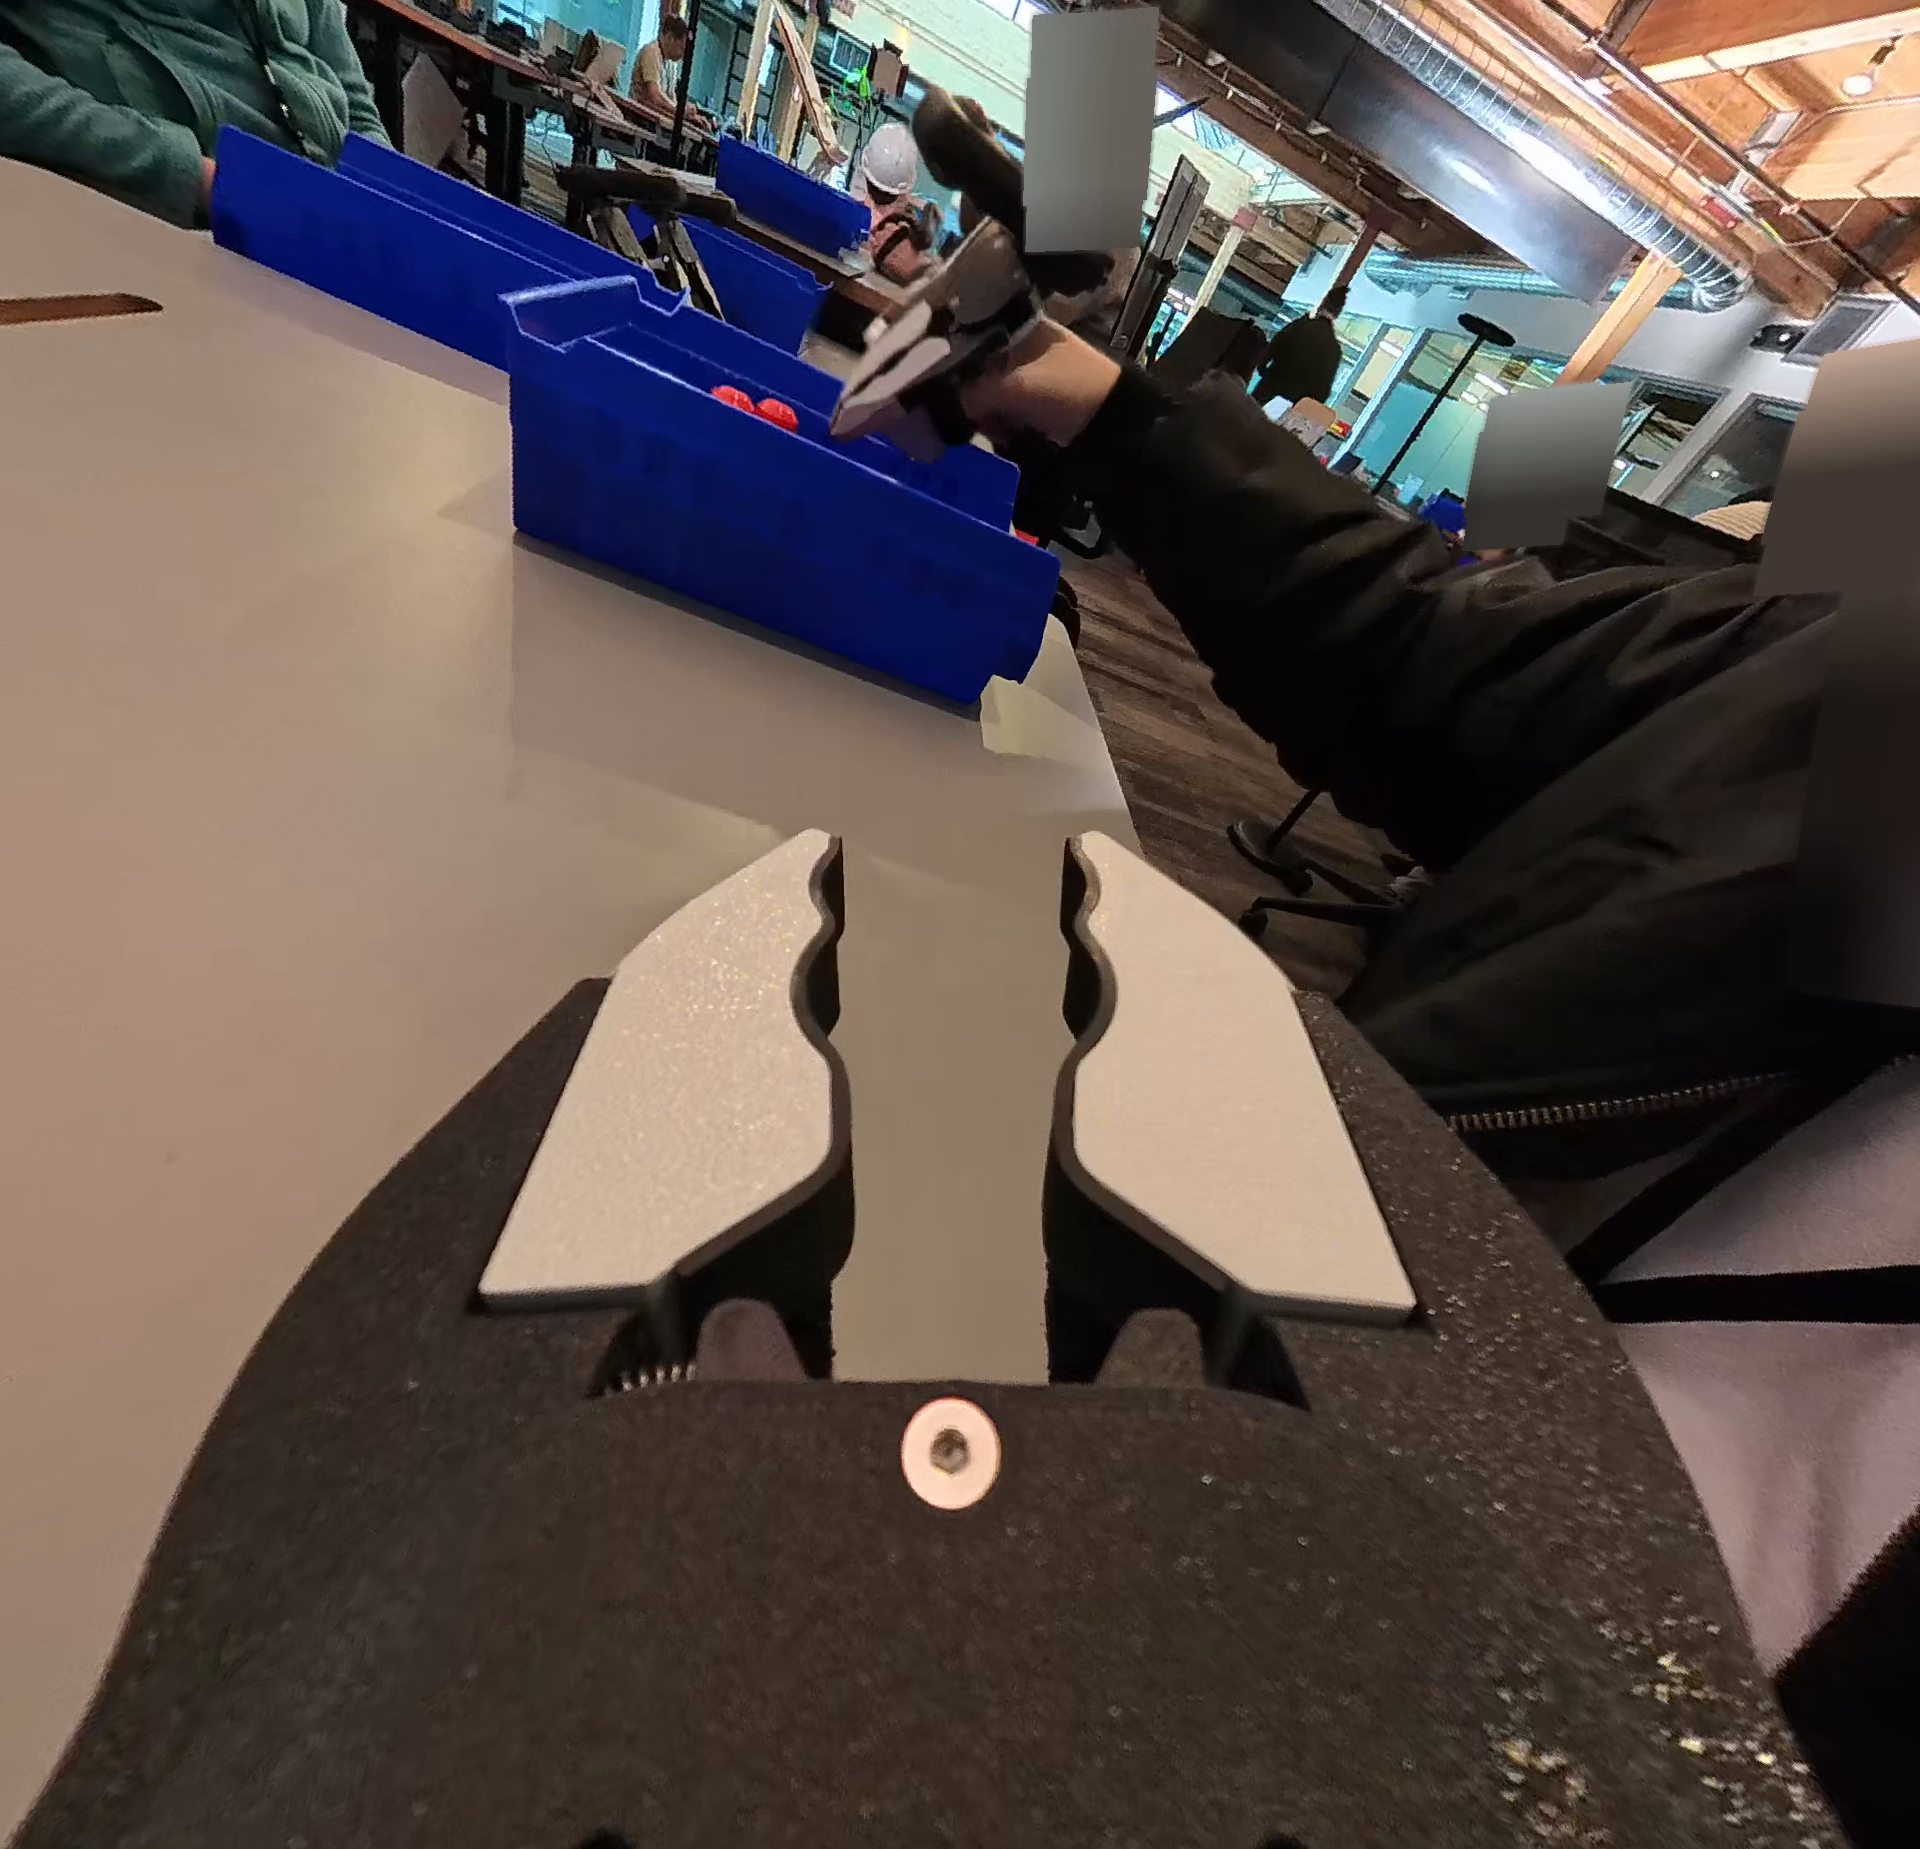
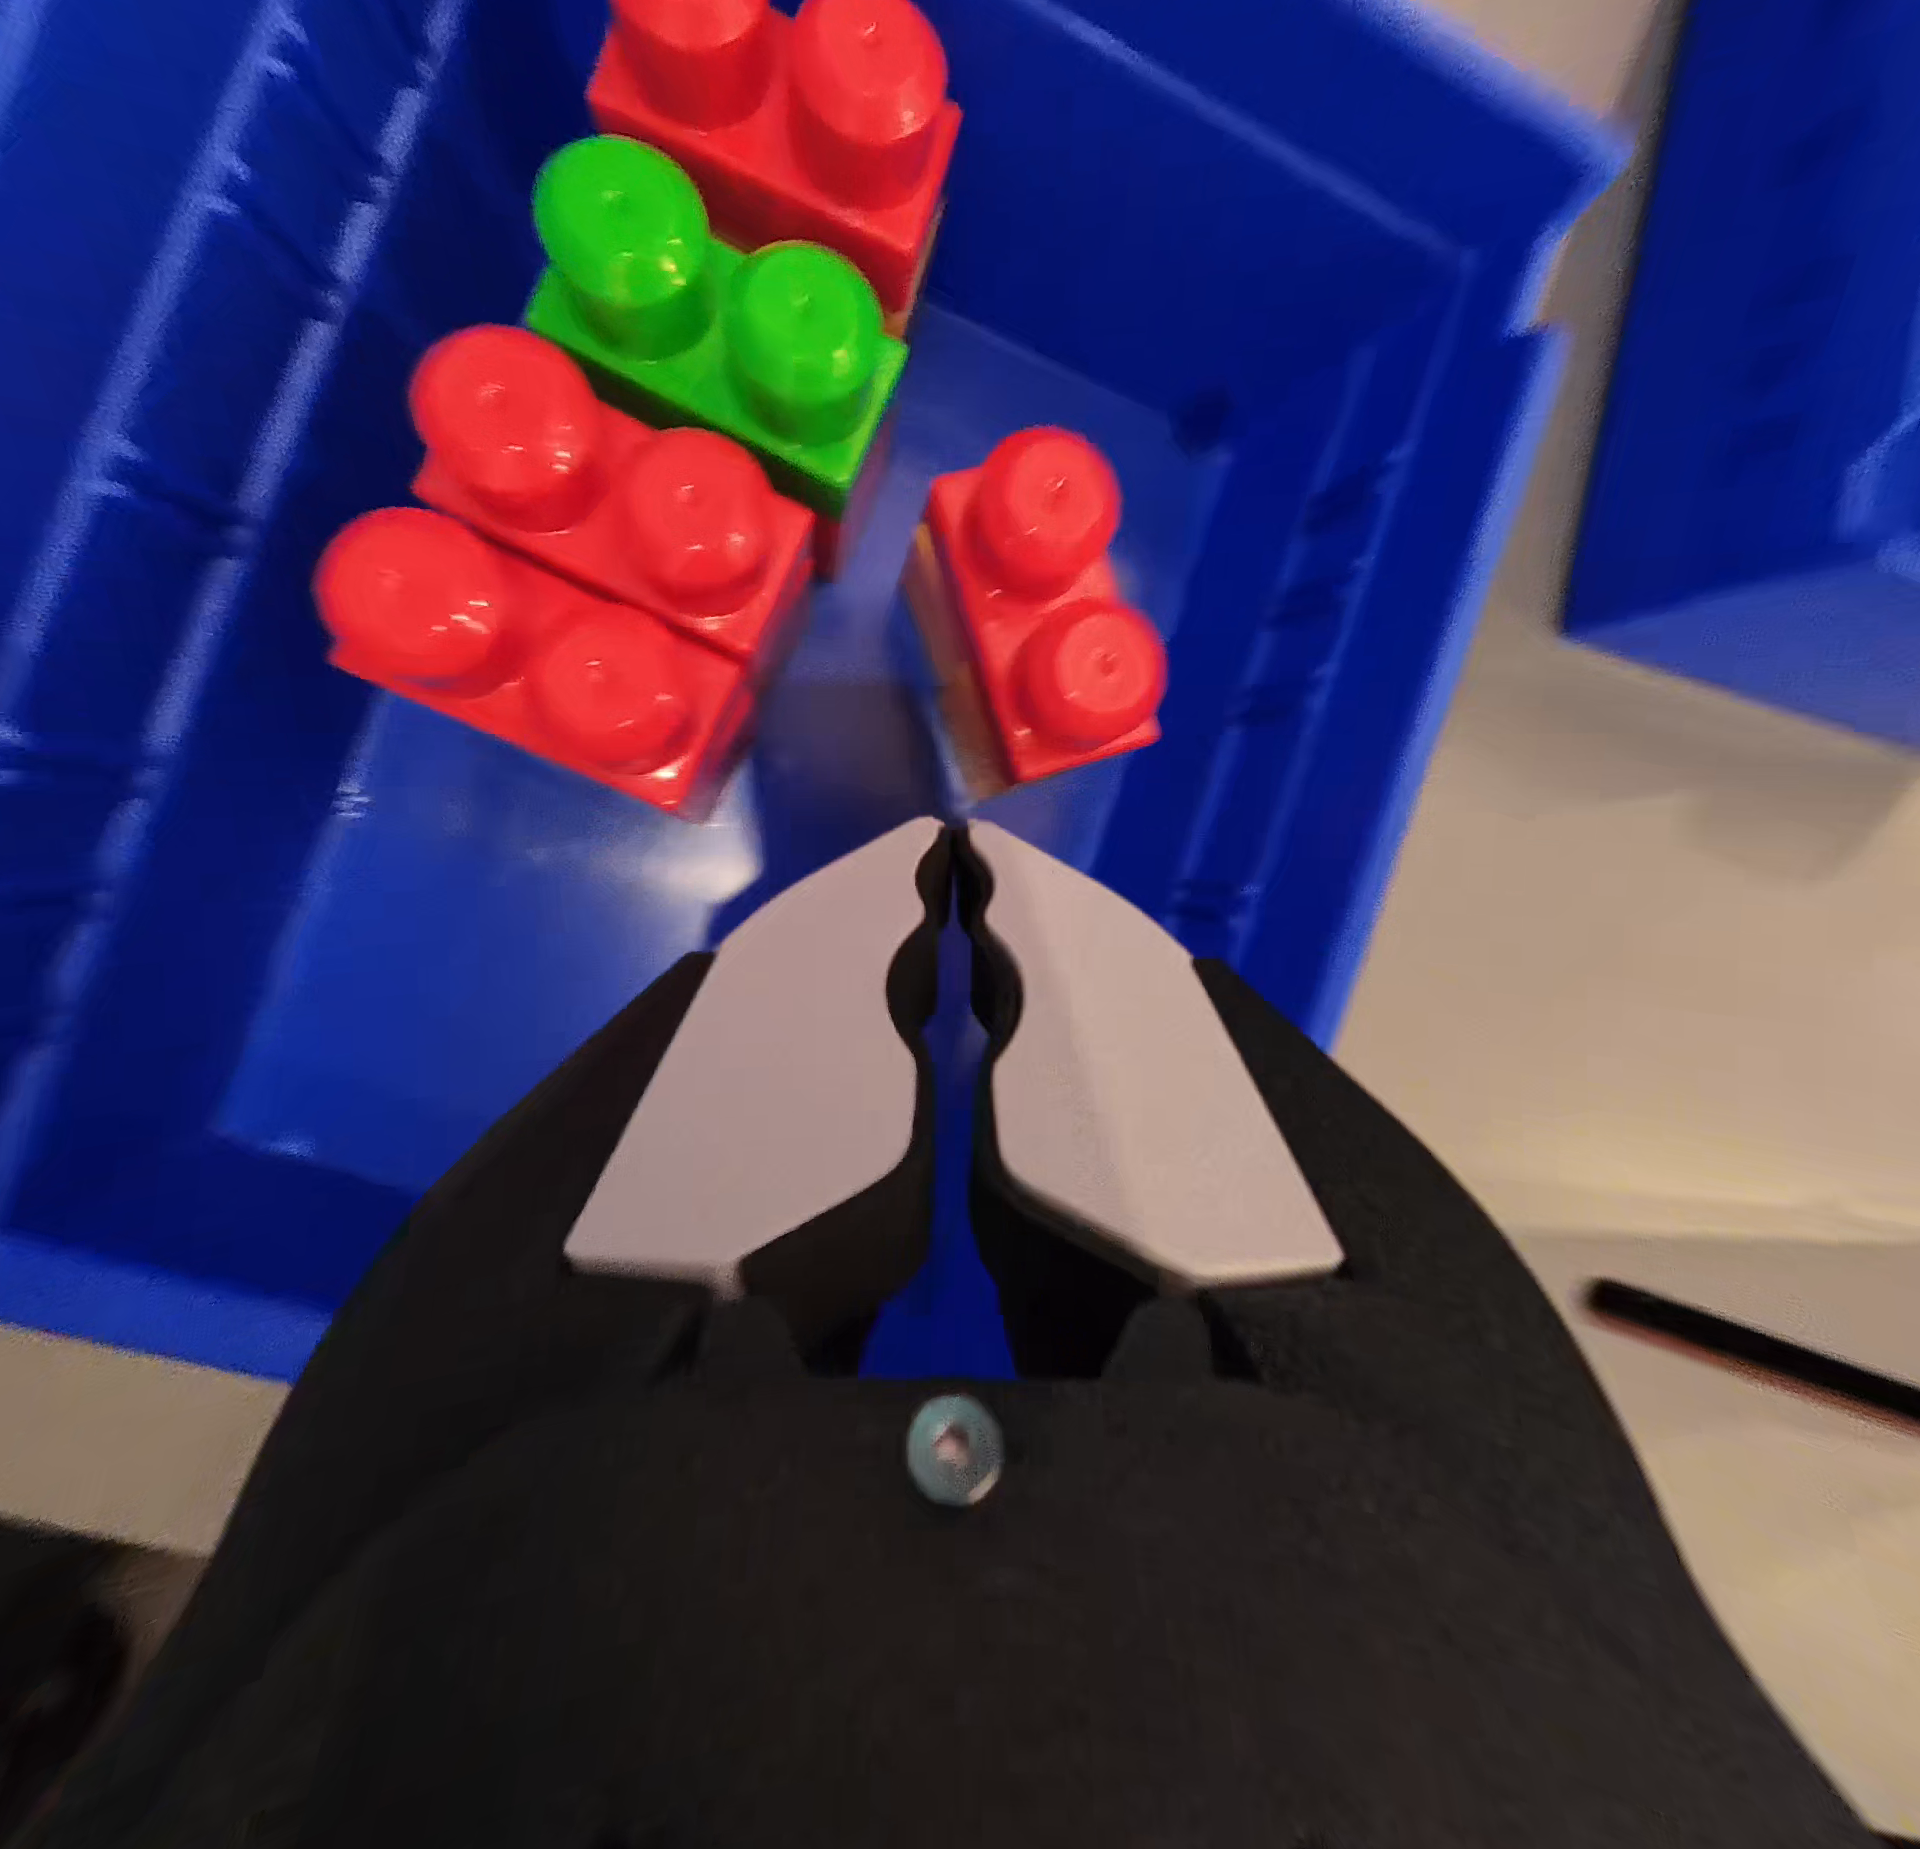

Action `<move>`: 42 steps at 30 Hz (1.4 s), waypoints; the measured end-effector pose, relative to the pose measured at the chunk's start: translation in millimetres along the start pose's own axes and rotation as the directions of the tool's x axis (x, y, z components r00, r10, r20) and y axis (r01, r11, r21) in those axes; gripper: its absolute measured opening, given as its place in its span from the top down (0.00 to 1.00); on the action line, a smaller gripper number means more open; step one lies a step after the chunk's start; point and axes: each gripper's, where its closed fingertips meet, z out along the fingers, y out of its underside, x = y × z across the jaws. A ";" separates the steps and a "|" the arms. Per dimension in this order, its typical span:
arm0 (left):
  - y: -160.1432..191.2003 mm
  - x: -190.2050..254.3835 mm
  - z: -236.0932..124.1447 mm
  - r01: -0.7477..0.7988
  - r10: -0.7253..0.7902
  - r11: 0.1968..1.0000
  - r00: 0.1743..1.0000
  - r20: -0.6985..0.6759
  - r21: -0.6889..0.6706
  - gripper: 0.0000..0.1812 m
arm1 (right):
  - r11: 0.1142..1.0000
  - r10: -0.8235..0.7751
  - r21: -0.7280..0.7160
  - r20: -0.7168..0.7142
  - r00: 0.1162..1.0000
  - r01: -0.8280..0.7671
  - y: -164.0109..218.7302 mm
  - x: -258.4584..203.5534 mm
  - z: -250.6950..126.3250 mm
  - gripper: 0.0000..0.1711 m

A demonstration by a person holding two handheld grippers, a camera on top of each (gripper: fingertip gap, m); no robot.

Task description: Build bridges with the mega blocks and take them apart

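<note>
In the right wrist view, my right gripper (image 2: pixel 951 835) is shut and empty, hovering over a blue bin (image 2: pixel 1351 573). In the bin stand several two-stud mega blocks: a row of red ones (image 2: pixel 540 646), a green one (image 2: pixel 717 345) among them, and a separate red block (image 2: pixel 1049 604) just beyond my fingertips. My left gripper (image 1: pixel 951 849) is open and empty, low over the grey table (image 1: pixel 260 708). The left wrist view also shows the right gripper (image 1: pixel 925 345) held above that bin (image 1: pixel 748 521), where red studs (image 1: pixel 756 407) show over the rim.
More blue bins (image 1: pixel 343 220) stand farther back on the table, and one (image 2: pixel 1766 345) lies right of the block bin. A dark strip (image 2: pixel 1756 1347) lies on the table at right. The table edge (image 1: pixel 1101 750) runs near the bin. A person in a green top (image 1: pixel 135 54) sits at the far left. Left tips to right tips: about 45 cm. About 5 cm separates my right fingertips from the separate red block (image 2: pixel 1049 604).
</note>
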 end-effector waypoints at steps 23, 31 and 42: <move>-0.8 -1.1 -0.1 0.001 -0.001 1.000 1.000 0.003 0.006 0.78 | 0.963 0.258 -0.080 0.023 0.966 -0.256 -4.2 7.2 67.8 1.00; 0.0 -1.4 0.2 -0.003 0.003 1.000 1.000 0.007 0.002 0.78 | 0.972 0.217 -0.079 -0.035 0.975 -0.220 -21.1 17.9 85.3 1.00; 0.3 0.0 0.4 -0.004 0.004 1.000 1.000 0.003 -0.002 0.78 | 0.969 0.142 -0.187 -0.117 0.983 -0.162 -14.9 30.6 97.6 1.00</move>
